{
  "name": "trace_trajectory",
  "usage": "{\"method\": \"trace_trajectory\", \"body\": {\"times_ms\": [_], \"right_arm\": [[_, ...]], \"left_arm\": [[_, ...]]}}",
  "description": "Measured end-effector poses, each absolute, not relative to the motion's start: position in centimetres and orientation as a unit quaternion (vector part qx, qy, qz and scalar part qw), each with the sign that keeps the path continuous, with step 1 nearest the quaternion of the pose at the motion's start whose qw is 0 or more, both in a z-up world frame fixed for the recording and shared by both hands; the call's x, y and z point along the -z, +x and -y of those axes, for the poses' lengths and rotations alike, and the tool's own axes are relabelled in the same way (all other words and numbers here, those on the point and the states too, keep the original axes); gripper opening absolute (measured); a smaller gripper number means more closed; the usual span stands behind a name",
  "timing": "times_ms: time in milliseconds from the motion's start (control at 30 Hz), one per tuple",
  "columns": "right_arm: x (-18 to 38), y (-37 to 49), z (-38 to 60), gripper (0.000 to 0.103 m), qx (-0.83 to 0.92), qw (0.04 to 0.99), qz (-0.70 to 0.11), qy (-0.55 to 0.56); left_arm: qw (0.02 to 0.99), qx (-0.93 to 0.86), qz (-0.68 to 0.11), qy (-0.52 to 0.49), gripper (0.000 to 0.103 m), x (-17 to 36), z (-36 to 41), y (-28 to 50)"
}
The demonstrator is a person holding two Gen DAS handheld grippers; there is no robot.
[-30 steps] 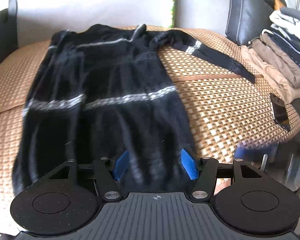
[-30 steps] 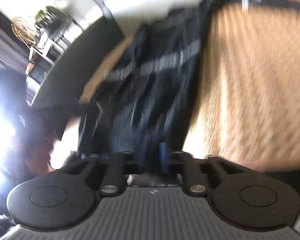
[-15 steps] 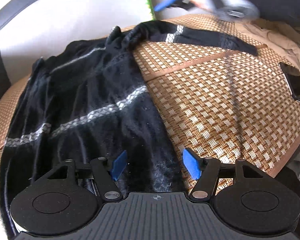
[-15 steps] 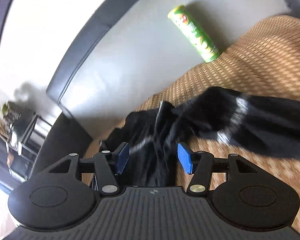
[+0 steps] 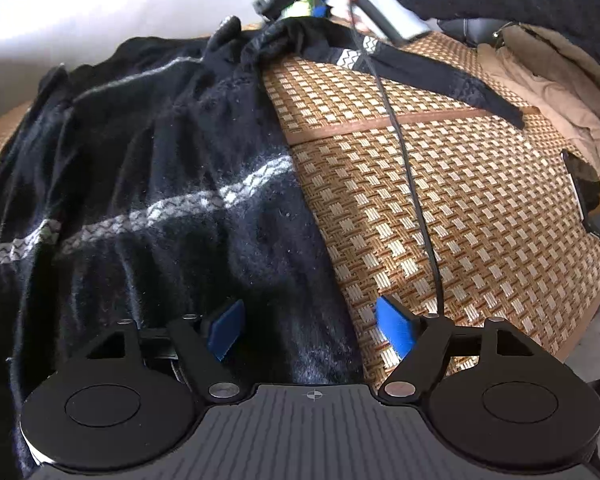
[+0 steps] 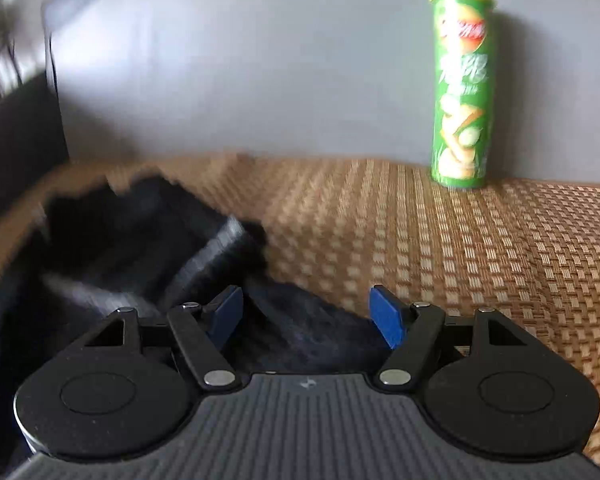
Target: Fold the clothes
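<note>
On the woven rattan mat (image 5: 480, 208), a black sweater (image 5: 148, 184) with grey zigzag stripes lies spread at the left, the left gripper (image 5: 310, 330) wide over its hem, the right gripper (image 6: 306, 316) just opened wide over its shoulder, gripping nothing, a green chip can (image 6: 462, 88) upright beyond.

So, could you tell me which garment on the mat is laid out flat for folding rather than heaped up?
The black sweater with pale zigzag stripes is the one, spread across the woven mat; the tan clothes sit bunched at its right edge.
</note>
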State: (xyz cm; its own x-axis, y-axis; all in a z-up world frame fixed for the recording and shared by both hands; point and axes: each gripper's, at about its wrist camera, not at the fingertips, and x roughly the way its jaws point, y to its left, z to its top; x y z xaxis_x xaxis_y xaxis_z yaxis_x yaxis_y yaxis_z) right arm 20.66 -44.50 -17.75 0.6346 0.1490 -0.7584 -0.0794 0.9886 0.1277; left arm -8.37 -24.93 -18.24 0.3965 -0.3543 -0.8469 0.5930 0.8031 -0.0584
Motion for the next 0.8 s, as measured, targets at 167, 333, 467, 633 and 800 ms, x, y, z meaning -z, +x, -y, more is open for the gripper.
{"method": "trace_trajectory", "body": {"times_ms": [167,333,467,633,800], "right_arm": [[18.0,18.3,48.0,0.005,-0.038,0.890,-0.451,0.056],[17.4,16.9,49.4,0.012,-0.030,0.888,-0.455,0.069],[16.8,16.7,49.1,0.059,-0.017,0.902,-0.427,0.059],[17.9,17.2,49.0,0.062,-0.001,0.890,-0.455,0.033],[18.2,16.8,49.6,0.013,-0.015,0.881,-0.464,0.095]], "left_arm": [[0.823,0.293,-0.472,0.116,0.080,18.2,25.0,-8.6],[0.820,0.292,-0.480,0.109,0.082,17.9,24.9,-8.9],[0.824,0.284,-0.477,0.113,0.083,18.0,25.0,-9.1],[0.828,0.286,-0.468,0.118,0.085,18.4,25.4,-9.4],[0.828,0.300,-0.466,0.088,0.008,18.0,25.0,-8.8]]}}
